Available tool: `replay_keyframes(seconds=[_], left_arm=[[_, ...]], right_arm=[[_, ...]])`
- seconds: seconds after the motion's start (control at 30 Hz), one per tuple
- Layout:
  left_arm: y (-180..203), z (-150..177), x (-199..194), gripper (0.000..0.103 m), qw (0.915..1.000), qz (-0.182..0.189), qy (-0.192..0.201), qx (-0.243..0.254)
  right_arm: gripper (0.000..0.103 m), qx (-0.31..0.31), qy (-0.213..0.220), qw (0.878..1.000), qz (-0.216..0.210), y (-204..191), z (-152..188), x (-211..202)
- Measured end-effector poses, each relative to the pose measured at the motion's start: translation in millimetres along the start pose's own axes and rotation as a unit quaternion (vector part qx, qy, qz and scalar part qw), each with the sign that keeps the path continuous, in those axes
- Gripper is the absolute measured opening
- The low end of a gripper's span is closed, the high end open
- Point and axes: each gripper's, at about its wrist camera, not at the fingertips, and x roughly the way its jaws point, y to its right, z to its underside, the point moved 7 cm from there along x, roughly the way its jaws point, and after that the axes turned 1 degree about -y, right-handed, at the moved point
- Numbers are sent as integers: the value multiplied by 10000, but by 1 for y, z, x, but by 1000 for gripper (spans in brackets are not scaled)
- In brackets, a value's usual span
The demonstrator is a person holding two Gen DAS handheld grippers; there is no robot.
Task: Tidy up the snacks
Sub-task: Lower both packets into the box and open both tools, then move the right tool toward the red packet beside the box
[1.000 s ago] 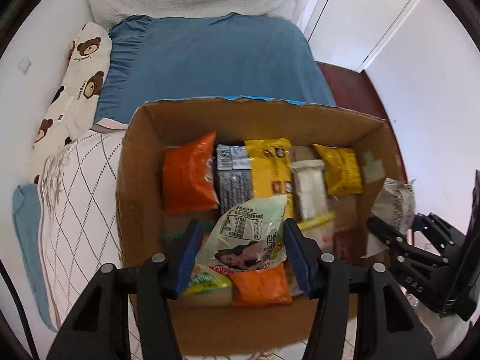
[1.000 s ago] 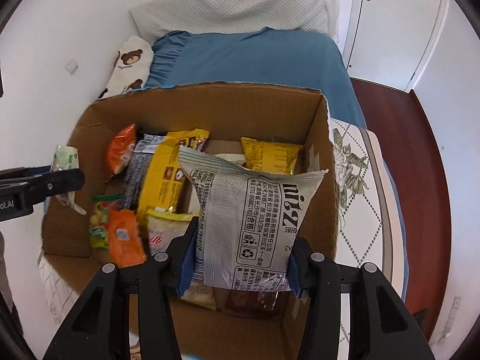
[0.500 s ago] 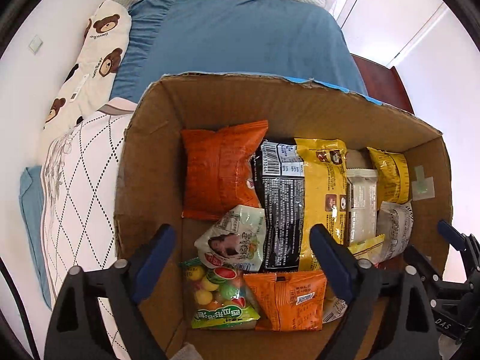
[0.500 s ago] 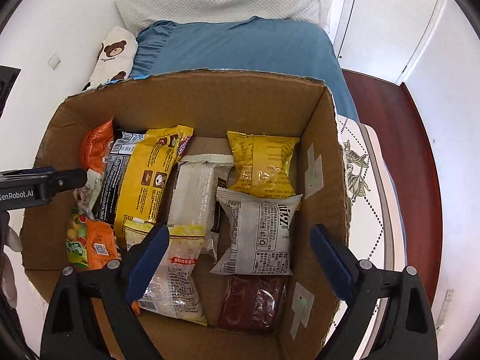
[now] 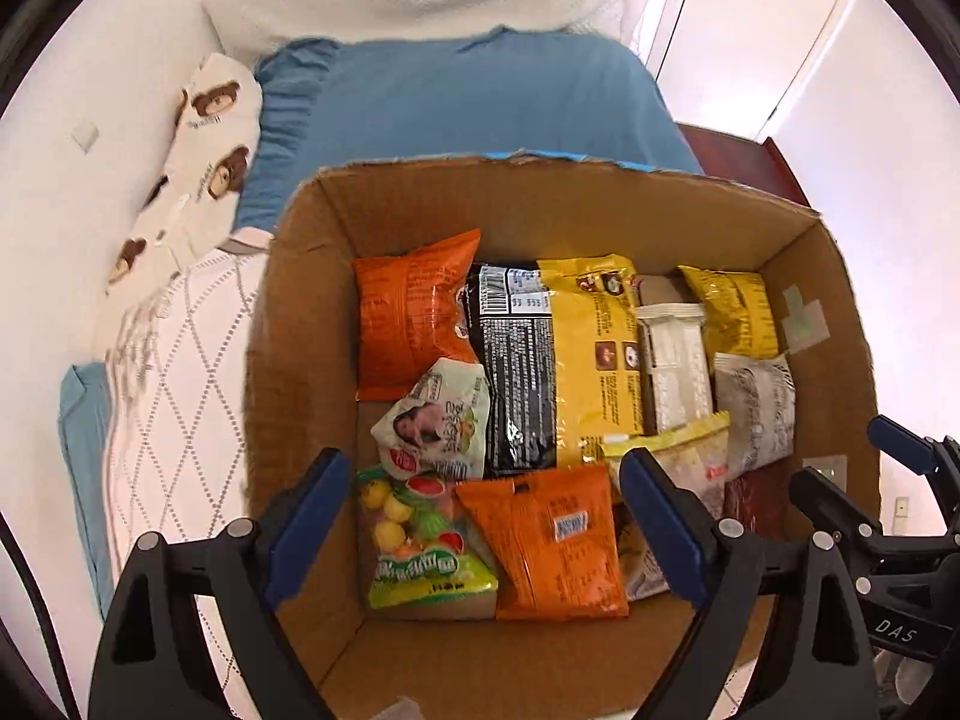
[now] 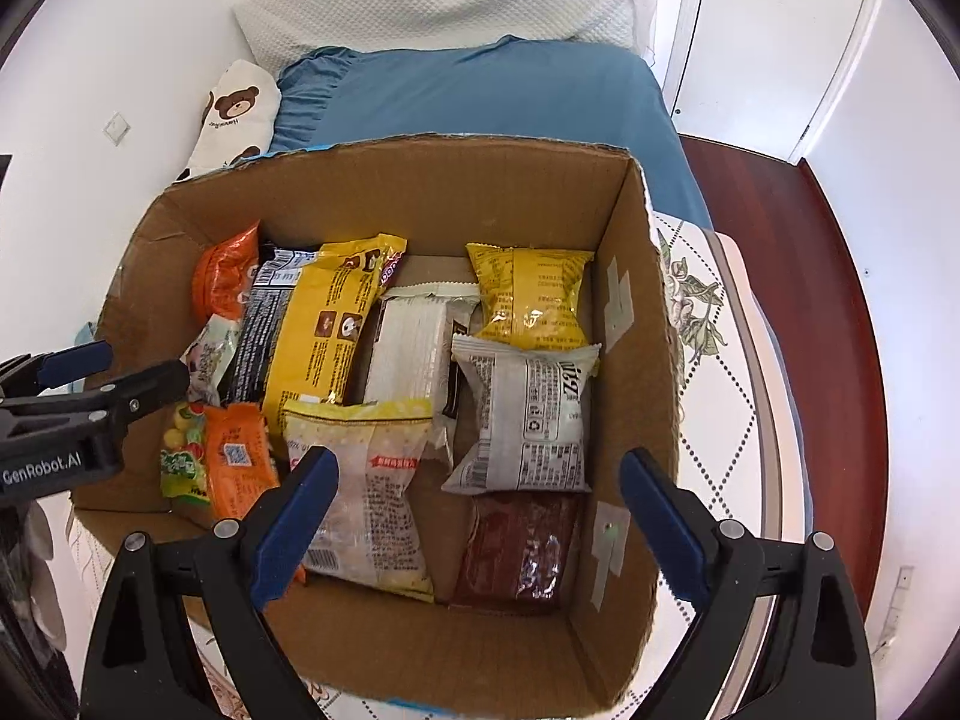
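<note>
An open cardboard box on the bed holds several snack packs. My left gripper is open and empty above the box's near left part, over a green fruit-candy bag and an orange pack. A small white-green pack lies beyond them. My right gripper is open and empty above the near right part, over a grey-white printed pack, a pale yellow pack and a dark red pack. The left gripper also shows in the right wrist view.
The box stands on a white quilted cover. Behind it lie a blue pillow, a bear-print cushion and a white pillow. A door and dark red floor are to the right.
Both grippers opened and let go: the white-green pack and the grey-white pack dropped into the box. Both grippers have since drawn back slightly above the box.
</note>
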Motion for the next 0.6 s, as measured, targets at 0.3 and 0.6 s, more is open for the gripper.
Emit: replay_keyframes(seconds=[0.3, 0.6], left_arm=[[9, 28, -54, 92, 9975, 41, 700, -110], [15, 61, -106, 92, 9917, 53, 1285, -96]], right_arm=[[97, -34, 582, 9983, 79, -6, 27, -47], [97, -67, 1116, 9936, 130, -10, 58, -100]])
